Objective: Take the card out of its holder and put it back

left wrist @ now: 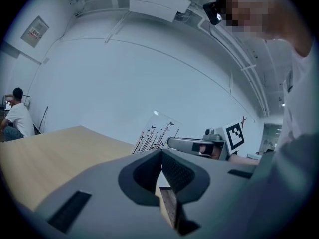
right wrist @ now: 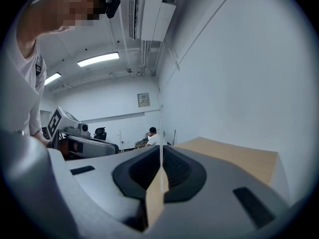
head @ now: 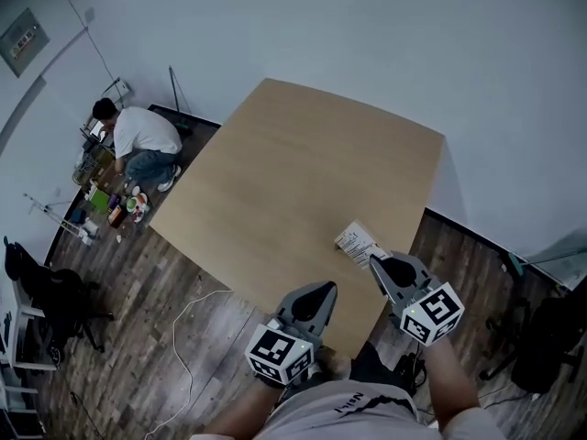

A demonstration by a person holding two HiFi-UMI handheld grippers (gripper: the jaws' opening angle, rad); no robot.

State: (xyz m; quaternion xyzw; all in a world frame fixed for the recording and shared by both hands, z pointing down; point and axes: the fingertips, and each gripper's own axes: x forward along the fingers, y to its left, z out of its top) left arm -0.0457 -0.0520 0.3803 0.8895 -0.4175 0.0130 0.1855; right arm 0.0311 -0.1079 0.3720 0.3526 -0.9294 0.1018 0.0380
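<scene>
Both pairs of jaws are pressed together with nothing between them. The left gripper [left wrist: 161, 156] hangs over the near edge of the wooden table [head: 293, 172]. The right gripper [right wrist: 161, 154] sits farther in, its tips just beside the card holder [head: 359, 243]. I cannot tell whether they touch. The card [left wrist: 155, 132] stands tilted in that holder near the table's near right edge, printed with thin branches and butterflies. Well apart, a person [head: 139, 141] crouches on the floor among small items.
</scene>
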